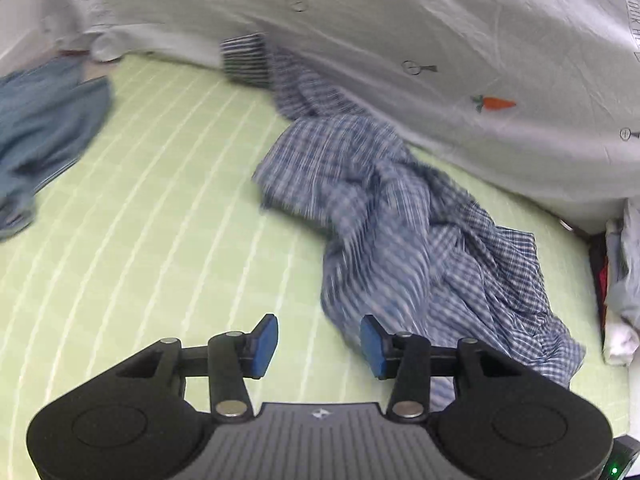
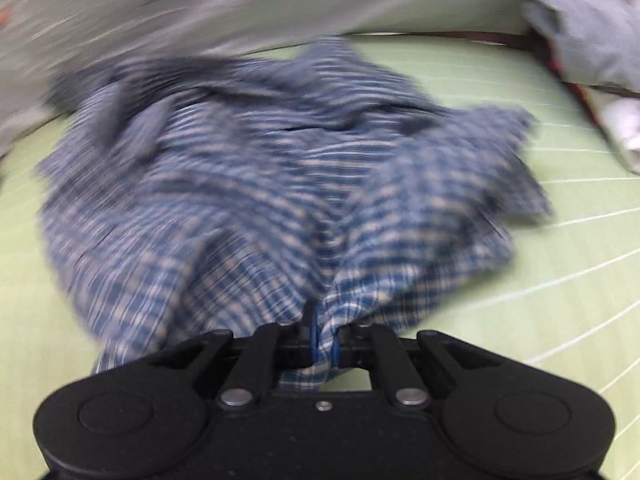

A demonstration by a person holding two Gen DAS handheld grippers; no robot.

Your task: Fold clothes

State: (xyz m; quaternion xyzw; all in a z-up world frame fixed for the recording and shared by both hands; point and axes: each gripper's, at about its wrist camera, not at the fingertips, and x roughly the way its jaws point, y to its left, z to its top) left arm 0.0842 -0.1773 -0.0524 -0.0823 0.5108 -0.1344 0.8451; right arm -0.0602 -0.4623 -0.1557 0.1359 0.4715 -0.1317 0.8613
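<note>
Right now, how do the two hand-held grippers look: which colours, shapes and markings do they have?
Both look the same. The left hand-held gripper has a black body with two round lobes, black linkage arms with silver pivot pins, blue pads, a ribbed grey middle plate with a small white logo, and a green light. The right hand-held gripper shows no light.

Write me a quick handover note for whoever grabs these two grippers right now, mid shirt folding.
Left gripper: open, holding nothing, over the green mat.
Right gripper: shut on an edge of the blue checked shirt.
The shirt is crumpled in a heap on the mat, beside the white carrot-print sheet. A teal garment lies apart on the mat.
Done: shirt picked by one edge.
Left: spread it flat, fold it, then the teal one.
</note>
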